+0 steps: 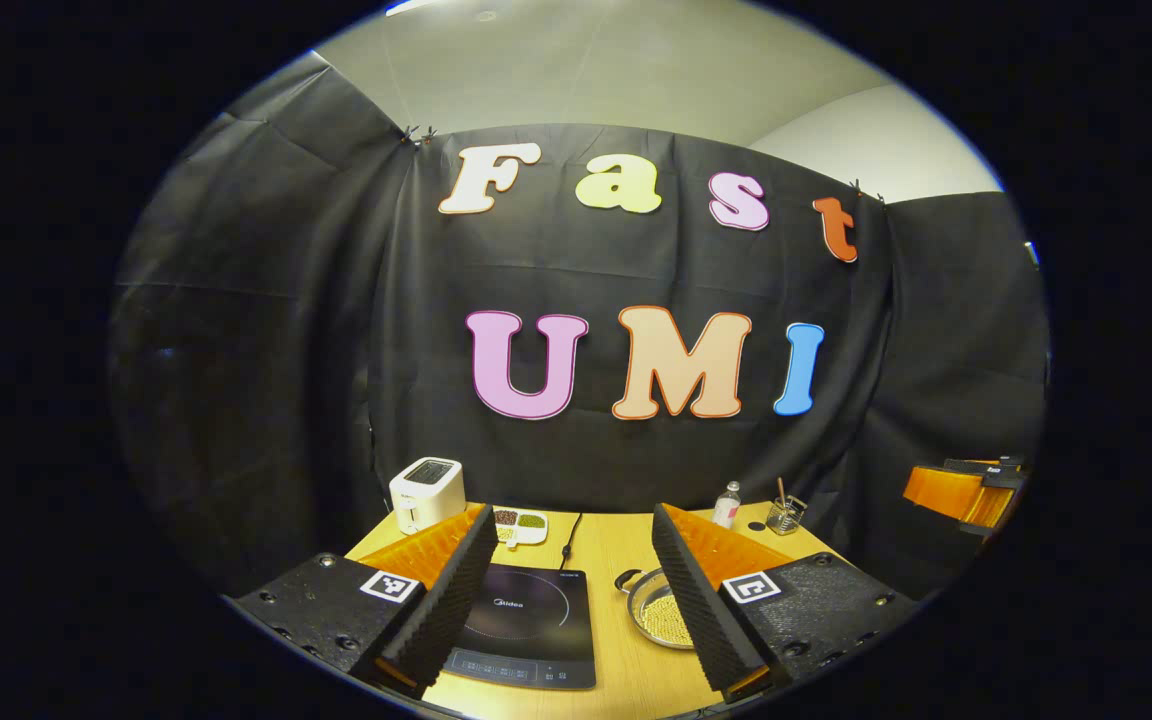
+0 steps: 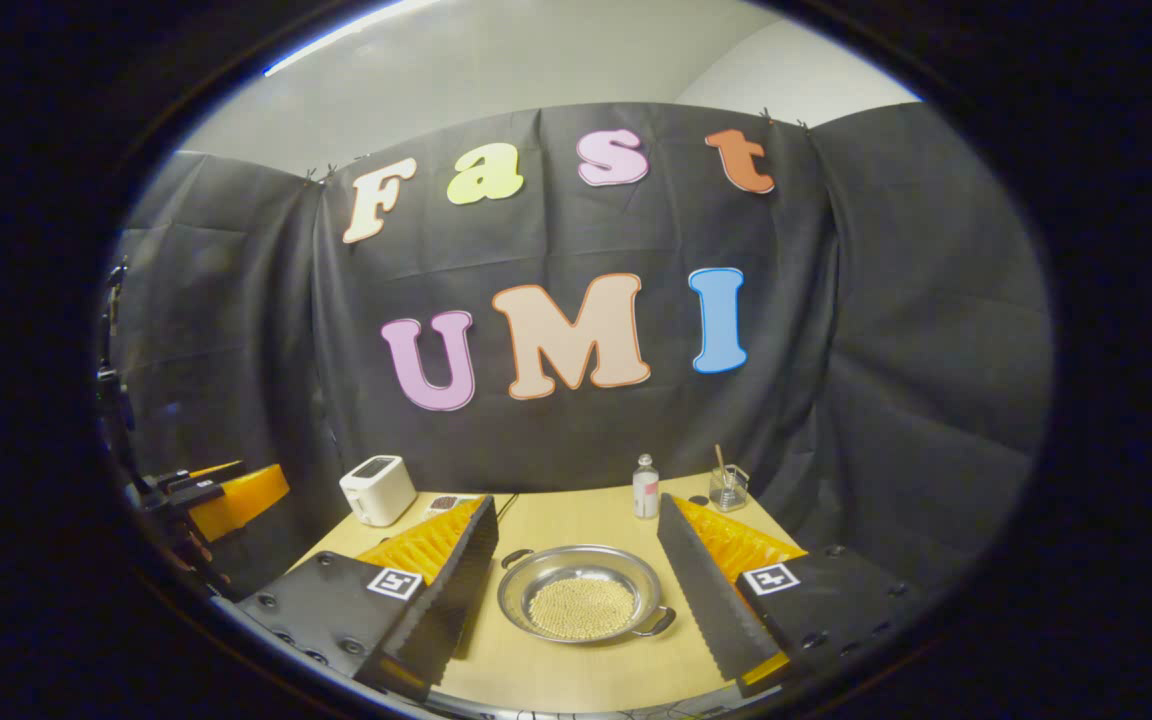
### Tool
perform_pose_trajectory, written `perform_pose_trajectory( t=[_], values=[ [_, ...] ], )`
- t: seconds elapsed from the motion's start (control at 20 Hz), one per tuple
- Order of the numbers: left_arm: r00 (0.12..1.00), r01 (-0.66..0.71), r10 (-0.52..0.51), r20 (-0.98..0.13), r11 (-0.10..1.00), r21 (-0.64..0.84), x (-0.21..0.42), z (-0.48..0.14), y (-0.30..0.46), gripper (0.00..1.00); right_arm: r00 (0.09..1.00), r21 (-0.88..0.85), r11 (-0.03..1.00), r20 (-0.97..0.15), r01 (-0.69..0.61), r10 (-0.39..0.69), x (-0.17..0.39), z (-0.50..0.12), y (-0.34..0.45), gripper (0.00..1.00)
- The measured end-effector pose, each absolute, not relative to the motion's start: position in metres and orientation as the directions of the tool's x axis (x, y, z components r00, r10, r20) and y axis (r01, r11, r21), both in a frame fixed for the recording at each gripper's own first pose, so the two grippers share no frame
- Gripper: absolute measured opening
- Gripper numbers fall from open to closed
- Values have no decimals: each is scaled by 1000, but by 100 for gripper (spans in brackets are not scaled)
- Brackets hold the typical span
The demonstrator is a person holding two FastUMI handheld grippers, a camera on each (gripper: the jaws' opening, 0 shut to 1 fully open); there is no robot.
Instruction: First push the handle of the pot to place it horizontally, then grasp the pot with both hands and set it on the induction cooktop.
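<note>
A shallow steel pot [image 2: 581, 592] holding small pale grains sits on the wooden table [image 2: 576, 520] in the right gripper view. Its two loop handles lie on a diagonal, one at the far left [image 2: 516, 557] and one at the near right [image 2: 658, 622]. My right gripper [image 2: 576, 505] hovers open above and in front of the pot, its fingers straddling it without touching. In the left gripper view the black induction cooktop [image 1: 526, 625] lies between the fingers of my open left gripper [image 1: 571, 518]. The pot [image 1: 654, 610] stands just right of the cooktop, partly hidden by a finger.
A white toaster [image 1: 426, 492] stands at the back left, beside a small divided dish [image 1: 519, 525]. A small bottle [image 2: 645, 487] and a glass with a stick [image 2: 728, 487] stand at the back right. The cooktop's cable [image 1: 570, 535] runs toward the wall.
</note>
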State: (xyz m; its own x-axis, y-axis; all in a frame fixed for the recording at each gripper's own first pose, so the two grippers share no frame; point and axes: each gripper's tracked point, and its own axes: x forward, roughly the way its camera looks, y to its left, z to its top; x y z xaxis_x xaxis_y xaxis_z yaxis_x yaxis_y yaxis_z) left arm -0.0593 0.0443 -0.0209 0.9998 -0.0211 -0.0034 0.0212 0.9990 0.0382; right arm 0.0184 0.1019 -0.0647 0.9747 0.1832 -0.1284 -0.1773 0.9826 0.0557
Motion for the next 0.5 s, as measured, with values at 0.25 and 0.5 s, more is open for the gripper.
perform_pose_trajectory(
  t=[0.25, 0.5],
  values=[
    [999, -13, 12, -49, 1000, -9, -57, -41, 61, 90, 968, 15, 983, -172, -183, 183, 42, -91, 101, 95],
    [996, -33, 29, -86, 999, -37, -46, -57, 75, 95, 941, 73, 982, -282, -173, 186, 60, -115, 88, 21]
  ],
)
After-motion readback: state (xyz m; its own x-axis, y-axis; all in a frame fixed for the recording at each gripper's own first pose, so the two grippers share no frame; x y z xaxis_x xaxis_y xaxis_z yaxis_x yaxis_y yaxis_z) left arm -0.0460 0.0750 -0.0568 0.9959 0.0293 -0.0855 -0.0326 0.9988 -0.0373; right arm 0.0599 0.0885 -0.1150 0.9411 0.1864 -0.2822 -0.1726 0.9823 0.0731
